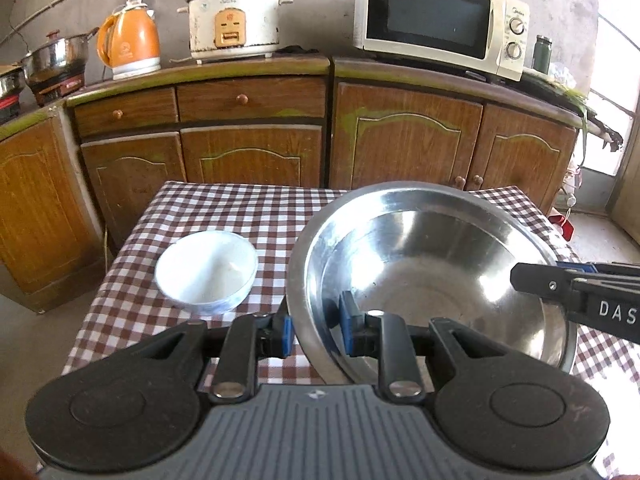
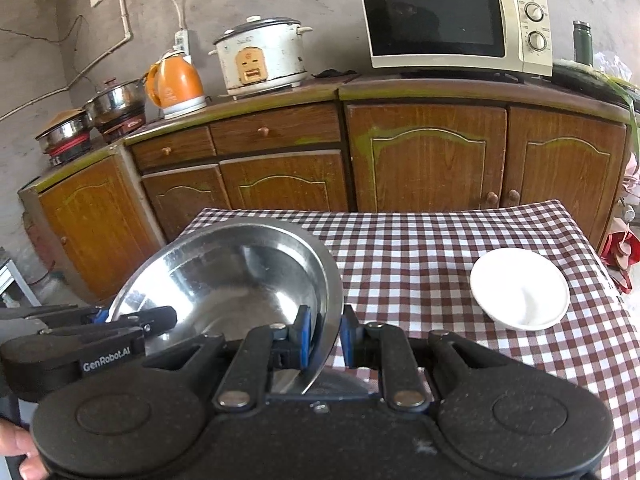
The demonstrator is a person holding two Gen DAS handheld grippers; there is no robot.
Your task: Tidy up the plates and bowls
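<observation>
A large steel bowl [image 1: 432,268] hangs tilted above the checked table [image 1: 224,208]. My left gripper [image 1: 314,330] is shut on its left rim, one blue pad inside and one outside. My right gripper [image 2: 326,334] is shut on the opposite rim of the steel bowl [image 2: 236,268]. The right gripper also shows in the left wrist view [image 1: 532,280], and the left gripper in the right wrist view [image 2: 160,318]. A white ceramic bowl [image 1: 206,270] stands on the table left of the steel bowl. A white plate-like dish [image 2: 520,288] lies on the table to the right.
Behind the table runs a wooden cabinet [image 1: 408,136] with a microwave [image 1: 436,20], a rice cooker [image 1: 234,20], an orange kettle [image 1: 130,44] and steel pots [image 1: 56,56] on top. The table's far edge is close to the cabinet doors.
</observation>
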